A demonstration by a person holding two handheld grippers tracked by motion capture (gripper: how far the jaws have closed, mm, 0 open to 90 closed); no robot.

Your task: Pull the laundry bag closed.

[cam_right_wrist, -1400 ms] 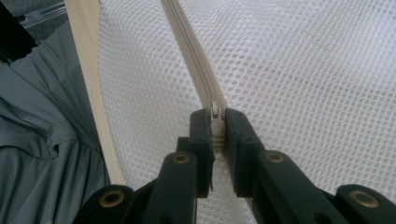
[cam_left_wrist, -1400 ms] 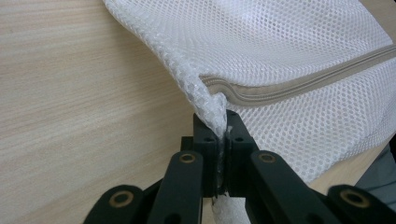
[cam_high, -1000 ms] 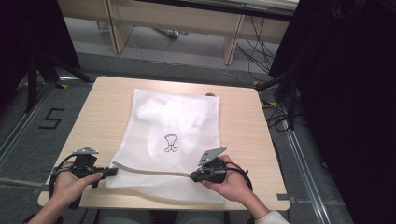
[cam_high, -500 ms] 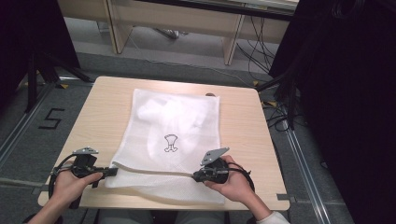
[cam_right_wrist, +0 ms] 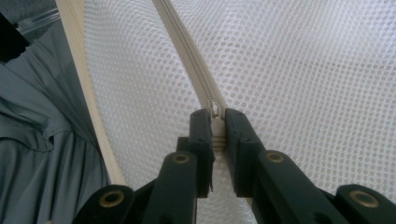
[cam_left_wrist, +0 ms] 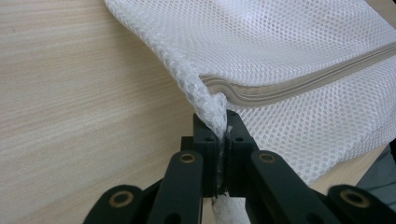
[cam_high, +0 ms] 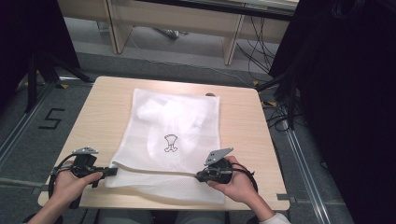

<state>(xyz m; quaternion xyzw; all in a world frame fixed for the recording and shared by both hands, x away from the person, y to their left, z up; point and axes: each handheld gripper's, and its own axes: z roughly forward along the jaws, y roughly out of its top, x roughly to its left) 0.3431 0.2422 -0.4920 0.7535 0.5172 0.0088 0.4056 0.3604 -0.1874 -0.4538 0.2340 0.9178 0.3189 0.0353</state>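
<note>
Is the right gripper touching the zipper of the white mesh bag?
Touching. In the right gripper view, the right gripper has its jaws shut on the zipper of the mesh bag.

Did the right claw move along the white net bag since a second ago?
No. In the high view the right claw sits at the same spot near the table's front edge, clamped on the mesh bag's zipper.

White mesh-cloth bag (cam_high: 175,135) on matt, seemingly wooden table (cam_high: 243,126)

Light wooden table (cam_high: 112,100), grey floor (cam_high: 28,135), cables (cam_high: 275,112) beside it
</note>
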